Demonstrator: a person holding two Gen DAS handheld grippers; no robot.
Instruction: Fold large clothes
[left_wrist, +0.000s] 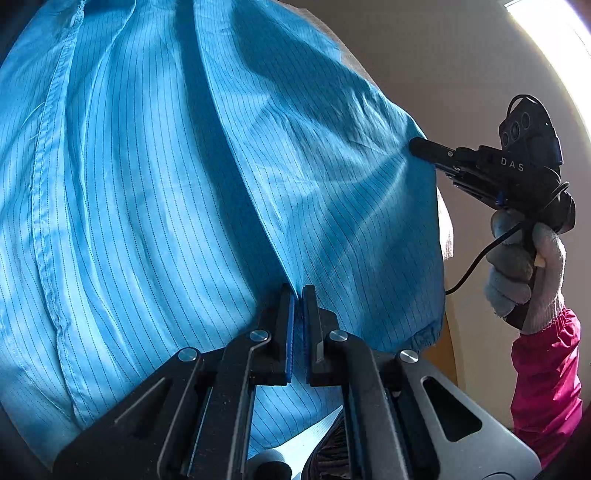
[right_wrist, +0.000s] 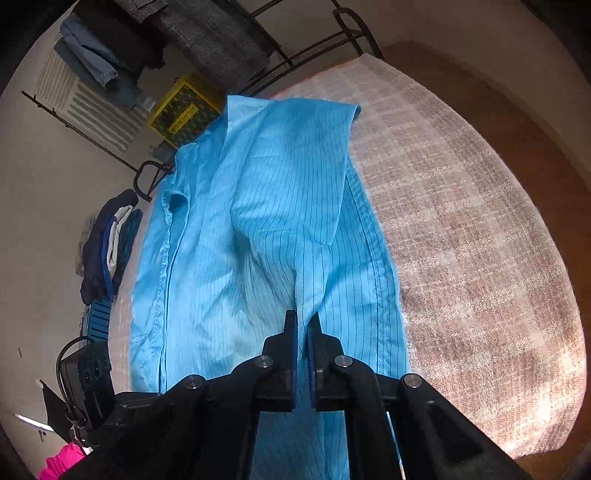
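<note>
1. Above the bed (right_wrist: 461, 221), with its pinkish-grey woven cover, the blue pinstriped garment (right_wrist: 258, 229) hangs partly lifted; its far end with the collar lies near the bed's far edge, and its near end is held up by both tools.
2. Left tool (left_wrist: 298, 295): fingers nearly together, pinching a ridge of cloth between the blue pads. Right tool (right_wrist: 301, 321): likewise closed down on a fold of the same garment. In the left view the right tool (left_wrist: 417, 146) bites the cloth's edge, just above an elasticated cuff.
3. Risk: each grip looks shallow, right at the fingertips. The fabric appears thin and slick, so a sideways tug could pull it out of one tool and collapse that side.
4. Risk: the cloth between the two grips bellies and creases. Laying it down like this would likely trap wrinkles or a crooked fold.
5. Risk: the layers bunch around the sleeve; a tool may be holding only one layer, leaving the underside behind.
6. Risk: the far end sits near the bed's edge, beside a drying rack (right_wrist: 295, 55) and a yellow box (right_wrist: 181, 110); hard pulling could drag it askew.
</note>
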